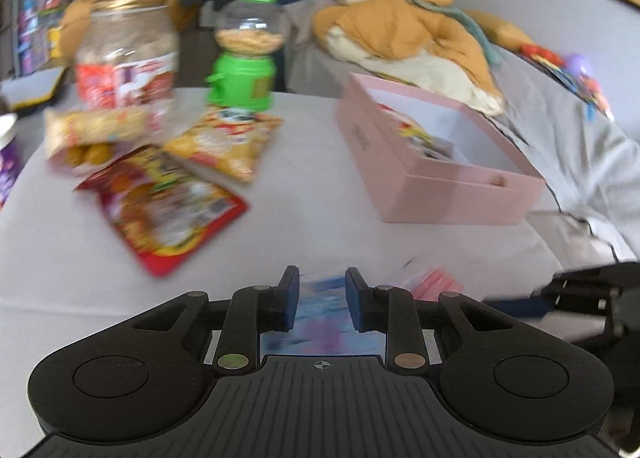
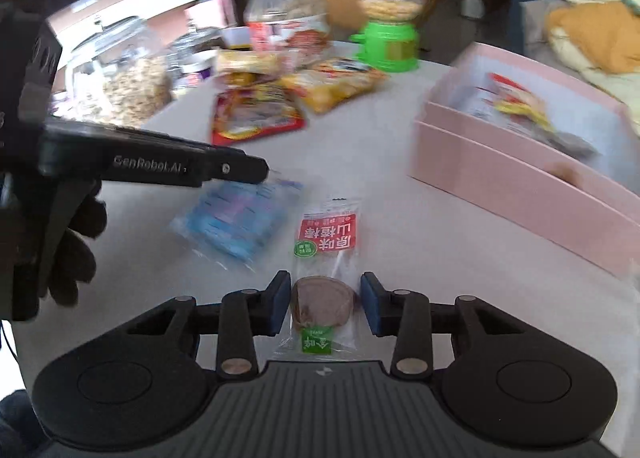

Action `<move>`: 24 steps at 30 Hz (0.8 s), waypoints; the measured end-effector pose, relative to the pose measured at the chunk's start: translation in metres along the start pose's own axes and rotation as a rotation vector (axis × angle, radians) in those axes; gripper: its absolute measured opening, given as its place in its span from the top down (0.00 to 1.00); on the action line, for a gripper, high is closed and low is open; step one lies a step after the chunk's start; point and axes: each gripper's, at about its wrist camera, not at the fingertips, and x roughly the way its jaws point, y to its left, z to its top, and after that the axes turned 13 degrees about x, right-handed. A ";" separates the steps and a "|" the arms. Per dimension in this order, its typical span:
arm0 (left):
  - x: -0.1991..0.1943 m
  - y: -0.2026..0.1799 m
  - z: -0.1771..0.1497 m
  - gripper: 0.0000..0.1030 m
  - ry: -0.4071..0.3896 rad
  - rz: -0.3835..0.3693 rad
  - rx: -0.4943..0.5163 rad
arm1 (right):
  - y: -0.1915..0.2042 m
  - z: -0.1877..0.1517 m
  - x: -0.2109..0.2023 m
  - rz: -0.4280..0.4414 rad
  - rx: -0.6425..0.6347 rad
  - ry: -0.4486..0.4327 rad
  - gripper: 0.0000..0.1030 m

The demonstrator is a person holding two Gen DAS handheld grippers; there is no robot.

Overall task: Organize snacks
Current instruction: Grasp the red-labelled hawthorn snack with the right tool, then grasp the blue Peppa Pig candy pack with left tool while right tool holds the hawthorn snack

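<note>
A blue snack packet lies on the white table between the open fingers of my left gripper; it also shows in the right wrist view, under the left gripper's tip. My right gripper is open around a clear packet with a red label, a brown snack inside it between the jaws. A pink open box holds a few packets at the right; it also shows in the right wrist view.
Red and yellow snack bags, a large jar and a green candy dispenser stand at the far left. Glass jars stand further left. A couch with orange bedding lies behind the table.
</note>
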 end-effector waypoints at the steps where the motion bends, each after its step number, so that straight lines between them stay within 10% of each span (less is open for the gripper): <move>1: 0.000 -0.005 0.001 0.72 0.001 0.004 0.015 | -0.008 -0.002 -0.004 -0.032 0.021 -0.014 0.63; 7: -0.003 -0.020 0.004 0.72 0.004 0.028 0.063 | -0.054 -0.010 -0.021 -0.199 0.160 -0.112 0.61; 13: -0.028 -0.028 -0.001 0.72 -0.024 0.129 0.147 | -0.060 -0.030 -0.019 -0.258 0.190 -0.190 0.23; 20: -0.014 -0.064 -0.017 0.71 0.043 0.121 0.255 | -0.073 -0.026 -0.019 -0.256 0.259 -0.196 0.16; 24: -0.006 -0.081 -0.018 0.46 0.053 0.132 0.317 | -0.076 -0.029 -0.021 -0.256 0.282 -0.210 0.16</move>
